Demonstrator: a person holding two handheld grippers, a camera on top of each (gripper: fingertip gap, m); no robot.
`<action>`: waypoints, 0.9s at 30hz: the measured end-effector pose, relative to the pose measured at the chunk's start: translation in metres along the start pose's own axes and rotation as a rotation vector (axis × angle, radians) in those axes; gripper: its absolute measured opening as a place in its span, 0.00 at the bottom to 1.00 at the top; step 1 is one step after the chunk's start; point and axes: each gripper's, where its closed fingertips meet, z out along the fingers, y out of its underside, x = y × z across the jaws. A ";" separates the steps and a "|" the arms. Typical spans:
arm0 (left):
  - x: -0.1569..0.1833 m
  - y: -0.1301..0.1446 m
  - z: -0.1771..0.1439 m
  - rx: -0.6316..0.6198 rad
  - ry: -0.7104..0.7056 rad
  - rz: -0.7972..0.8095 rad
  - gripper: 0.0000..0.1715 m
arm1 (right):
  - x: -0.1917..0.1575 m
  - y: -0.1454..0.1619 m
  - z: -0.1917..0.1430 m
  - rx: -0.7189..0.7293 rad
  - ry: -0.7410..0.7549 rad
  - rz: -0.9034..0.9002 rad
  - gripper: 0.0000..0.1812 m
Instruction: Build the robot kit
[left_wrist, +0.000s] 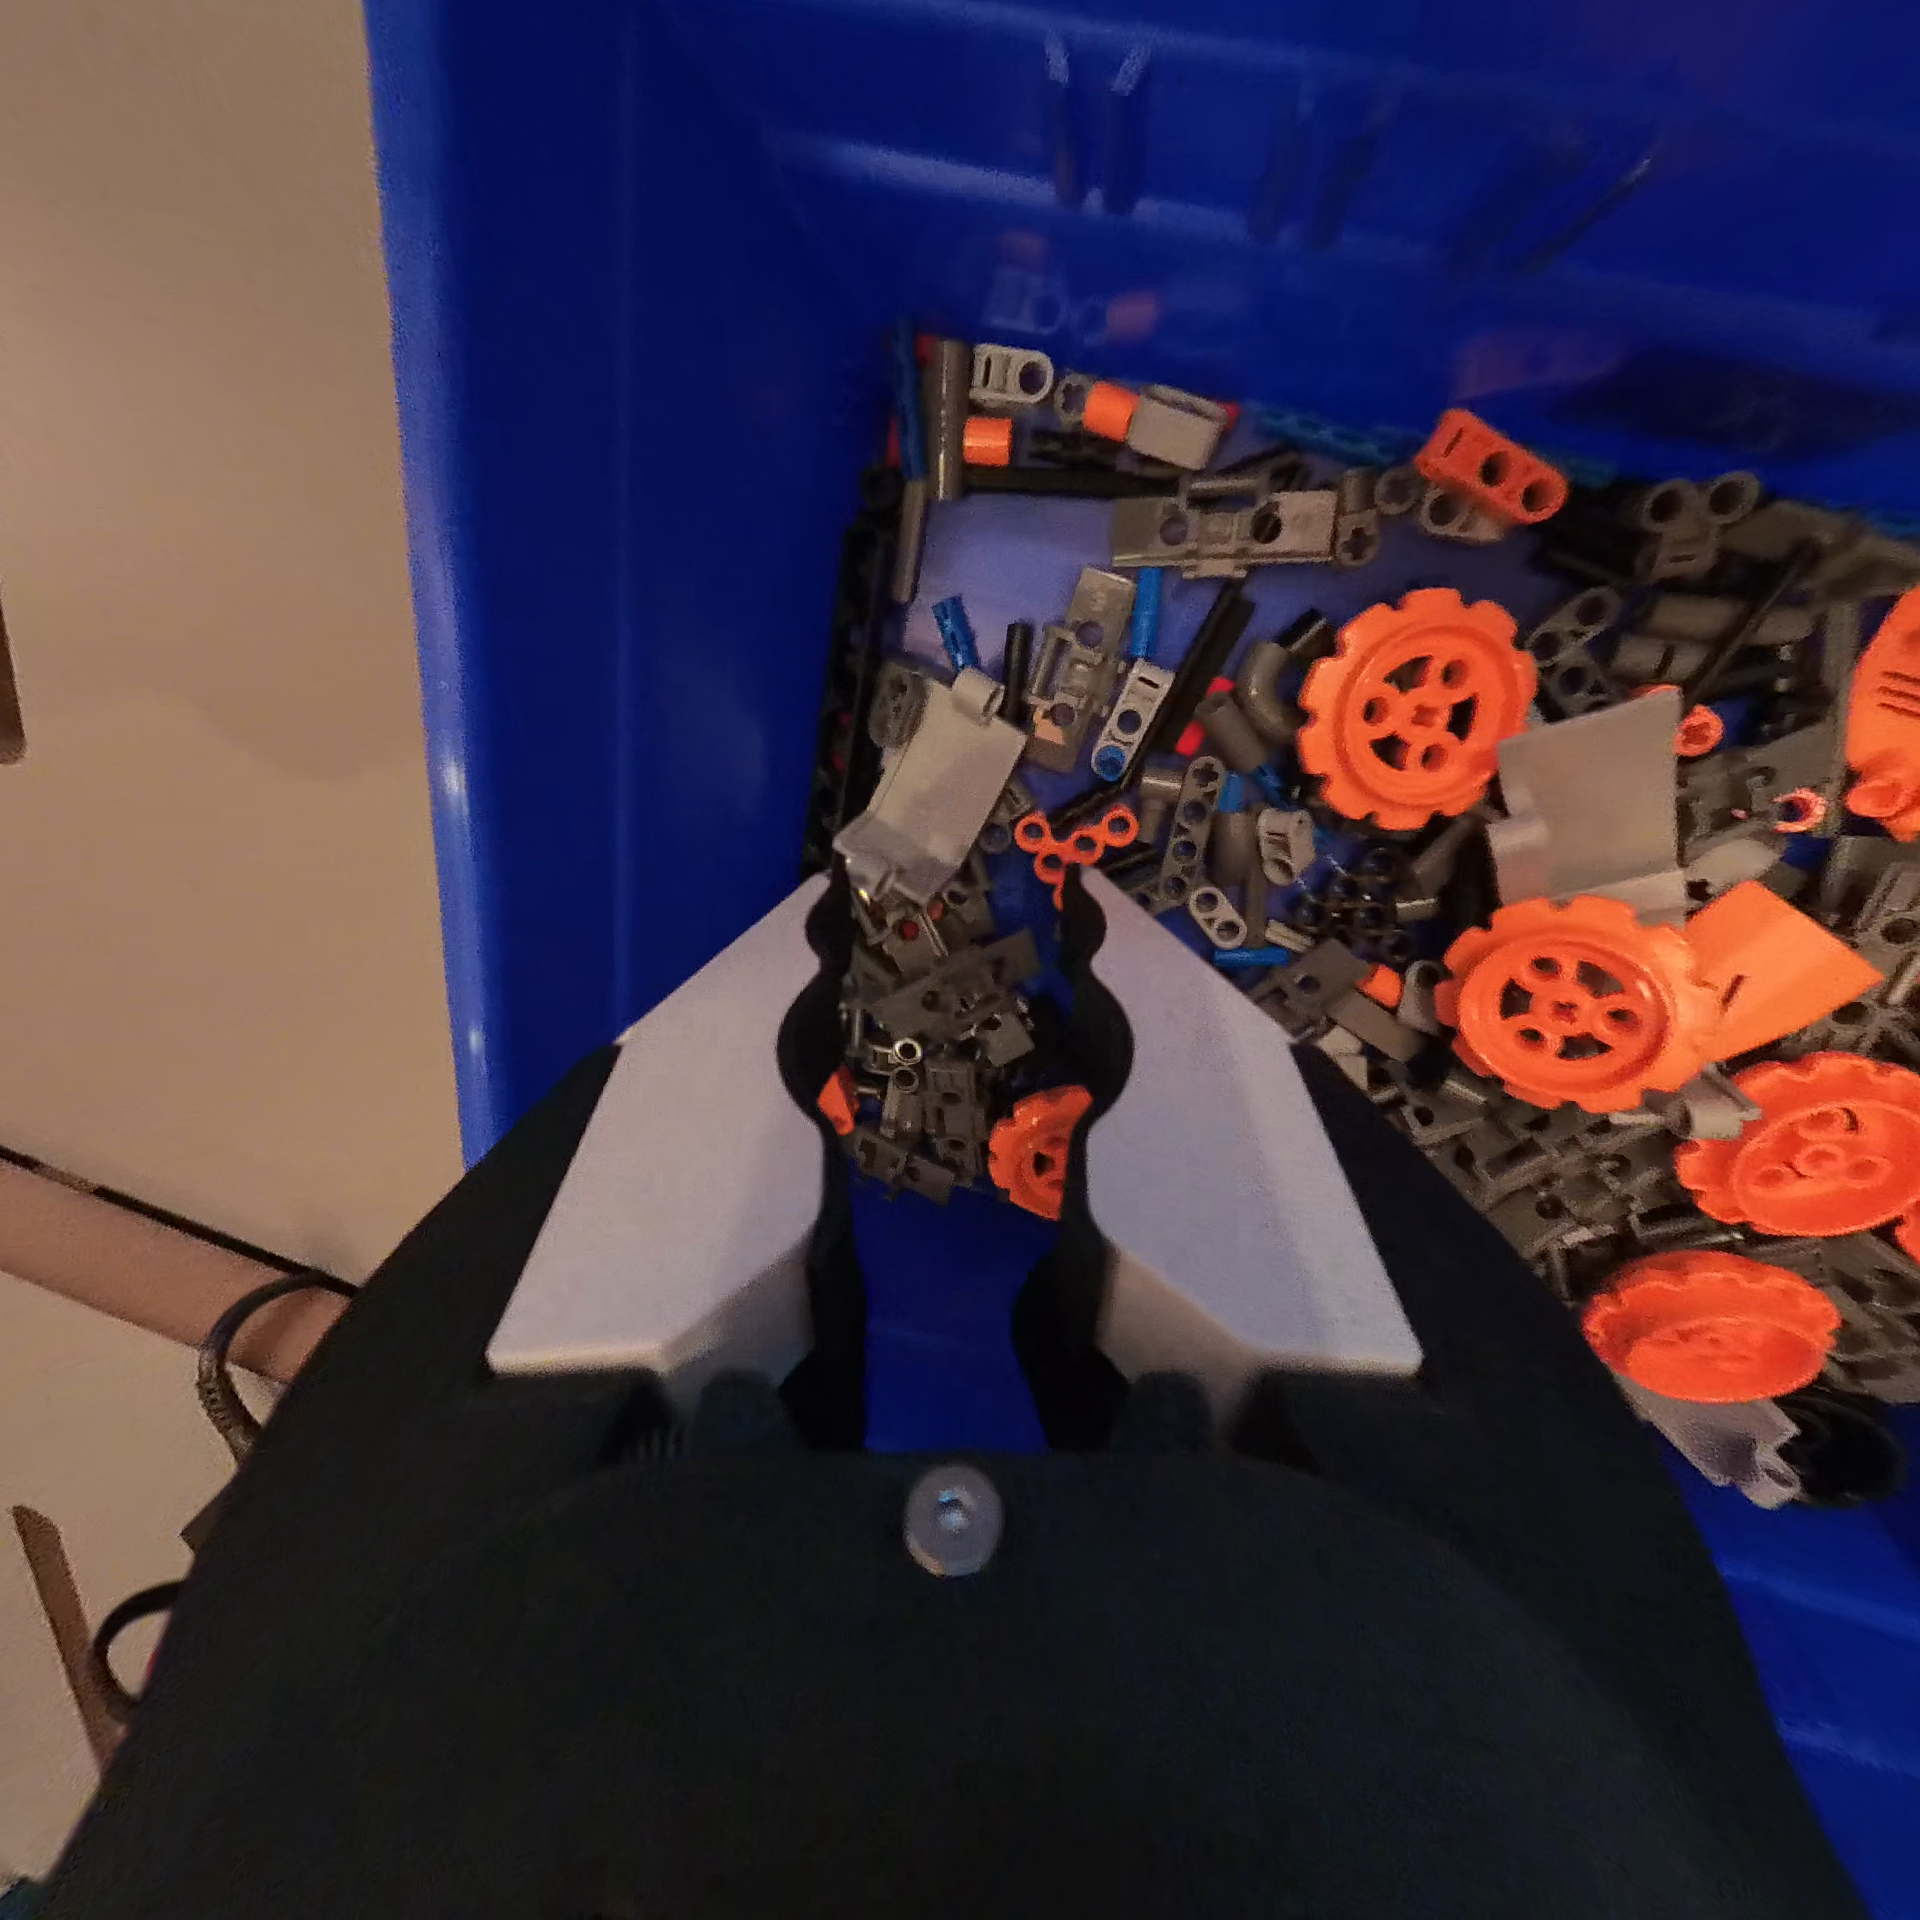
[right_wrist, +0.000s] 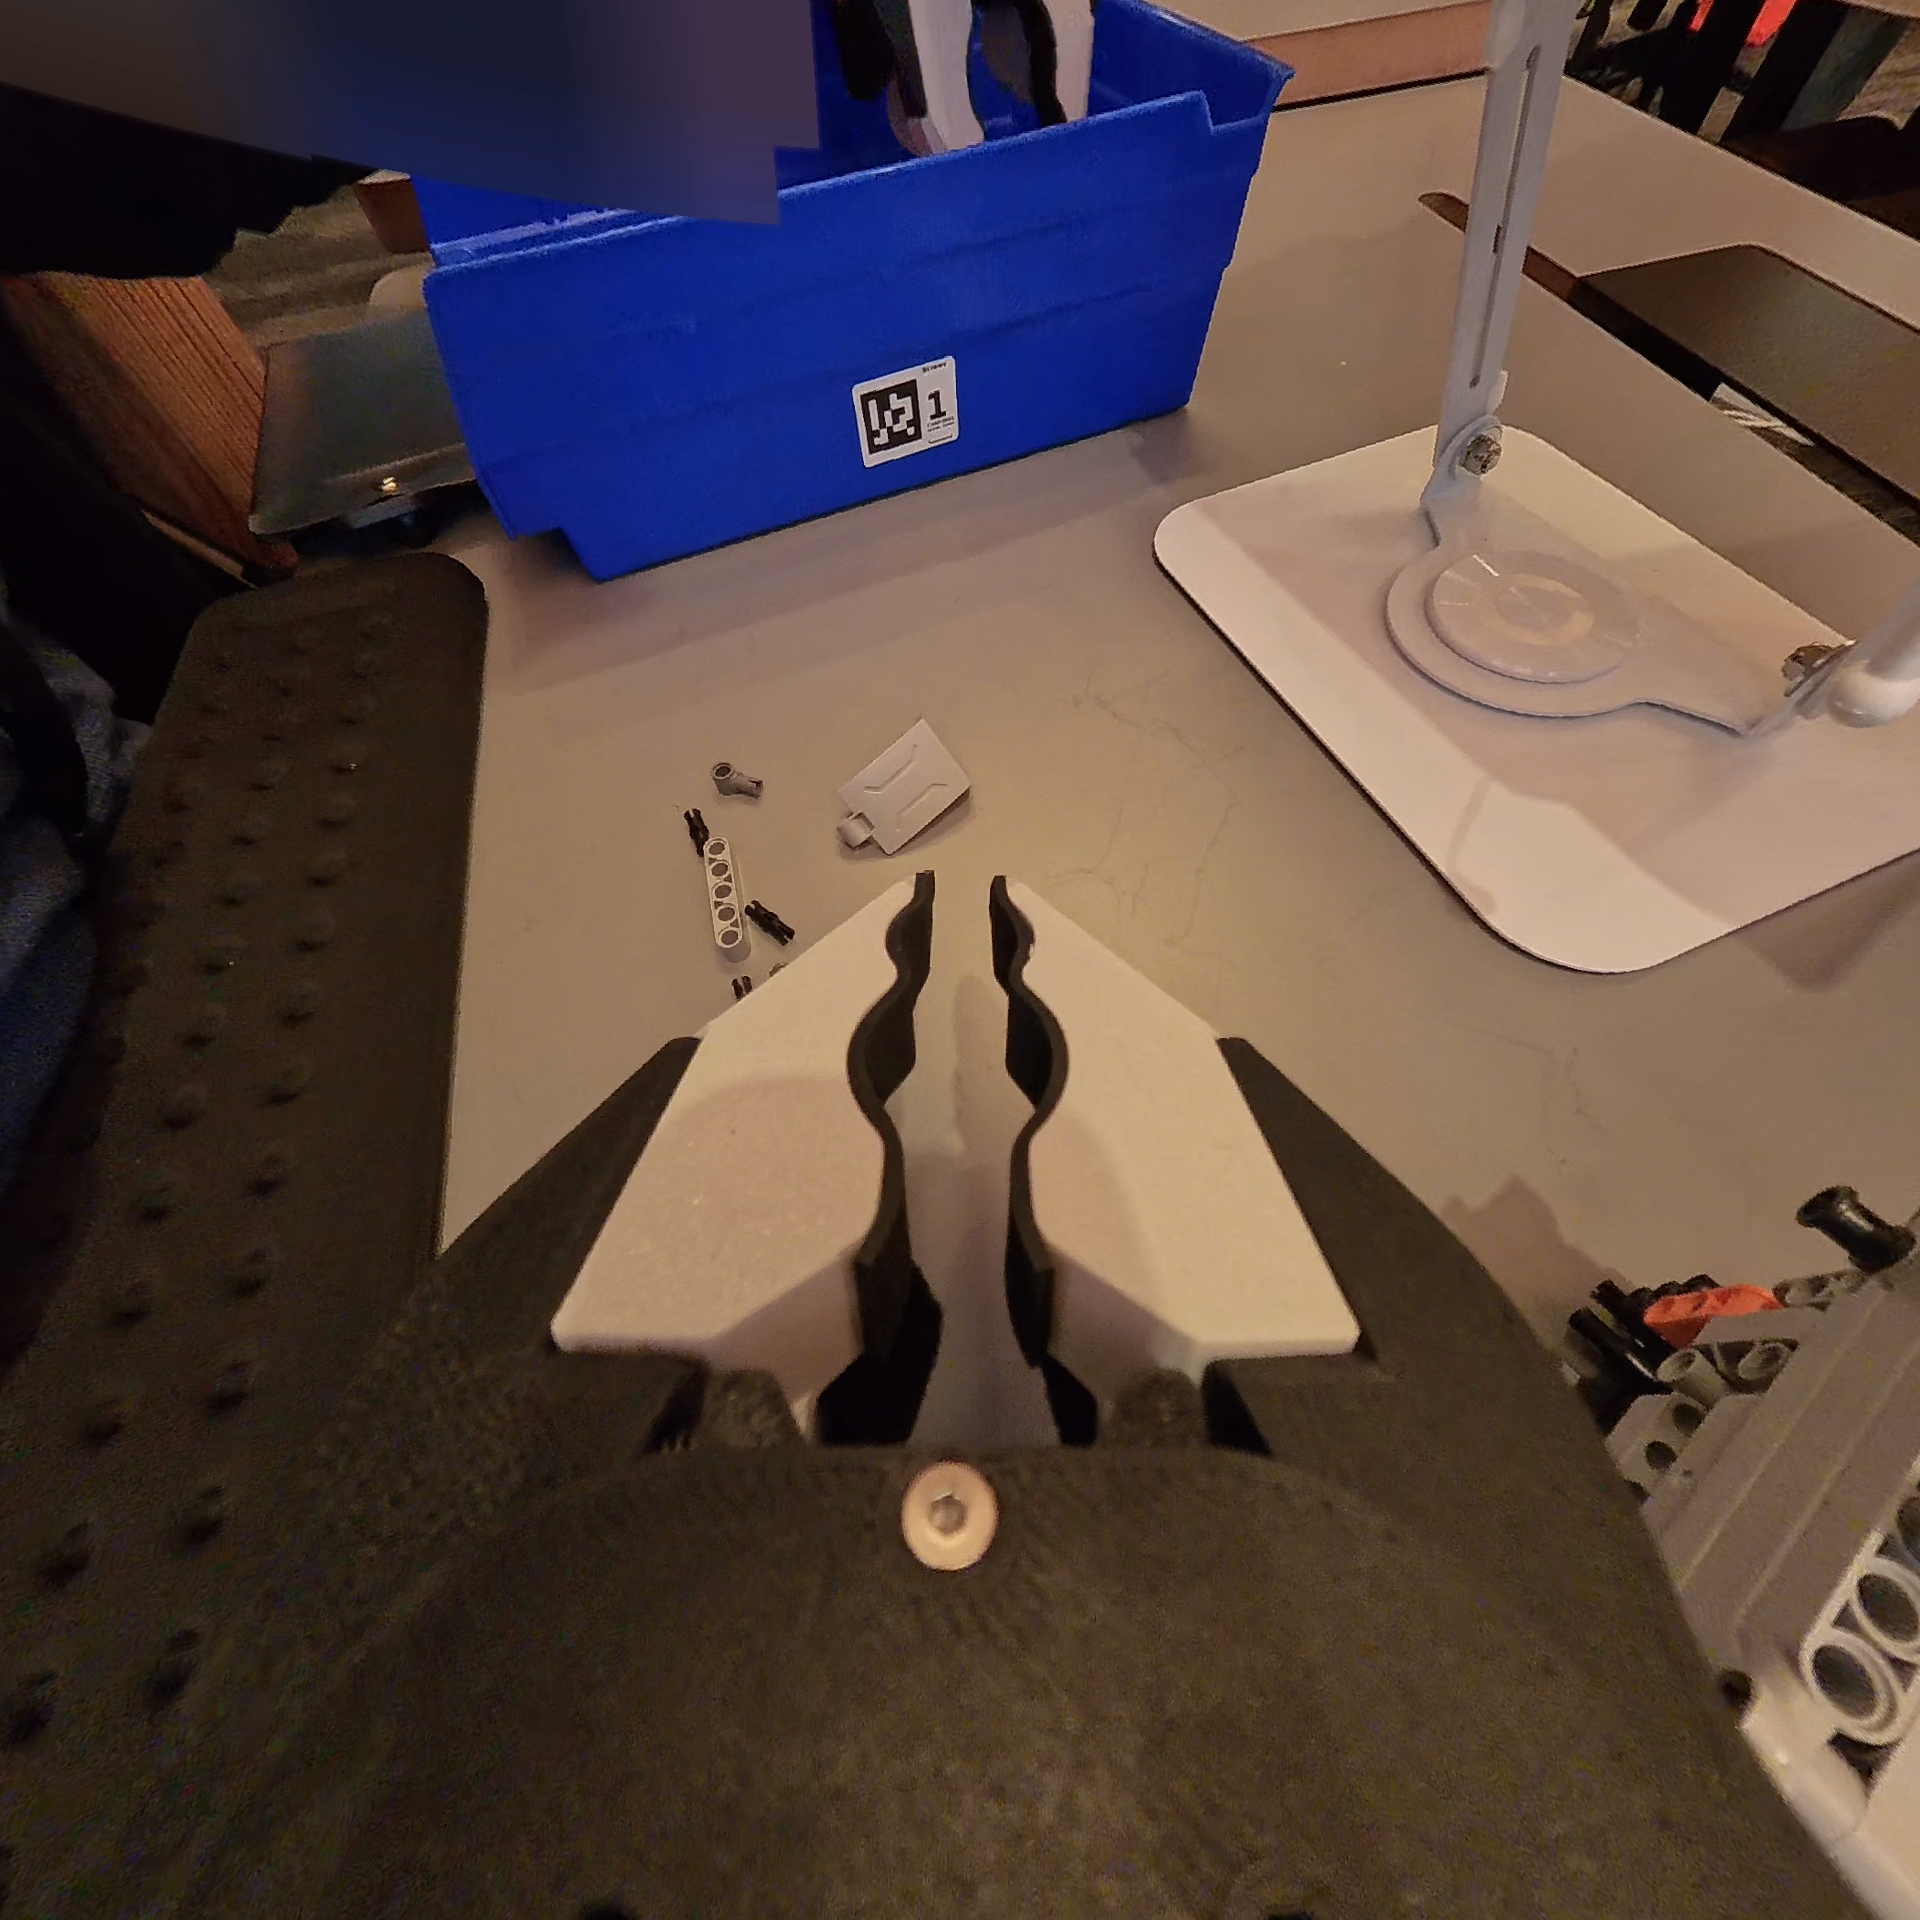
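Blue plastic bin (right_wrist: 831, 343) is the biggest thing here, sitting toward the far-left part of the bench (right_wrist: 1039, 665), w/ a square printed tag on its near wall. Inside, per the left wrist view, a loose heap of small construction pieces (left_wrist: 1351, 831) covers the floor: orange toothed wheels (left_wrist: 1415, 709), grey panels, dark grey beams, black and blue pins. Right of the bin, toward the bench's far-right corner, a white stand base (right_wrist: 1558, 727) w/ an upright arm. A dark studded mat (right_wrist: 291, 935) runs along the left edge. A partly built grey-and-black assembly (right_wrist: 1766, 1507) sits at the near-right corner.

Left hand-held gripper (left_wrist: 951, 883) is down in the bin's near-left corner, jaws partly apart. A light grey panel piece (left_wrist: 940, 790) hangs at the left fingertip; looks touching, but can't tell if it's actually pinched. Dark pieces lie under the gap.

Right hand-held gripper (right_wrist: 961, 883) hovers over bare bench, jaws a narrow gap apart, nothing between them. Just beyond its tips: a small grey panel (right_wrist: 906, 787), a pale holed beam (right_wrist: 725, 896), a few black pins and a grey connector, all apart from the tips.

Pieces likely light, rigid, slick plastic; flat panels prob best gripped across the thin edges, beams across the short width.
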 end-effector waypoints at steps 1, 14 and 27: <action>-0.003 0.000 0.004 -0.015 -0.009 0.004 0.22 | 0.000 0.000 0.000 0.001 0.001 -0.001 0.04; 0.001 0.009 0.014 -0.057 -0.018 0.029 0.09 | -0.001 -0.001 -0.001 0.004 -0.003 -0.001 0.04; 0.099 0.024 -0.025 -0.068 0.280 0.126 0.11 | -0.002 0.000 0.000 -0.003 -0.010 -0.002 0.04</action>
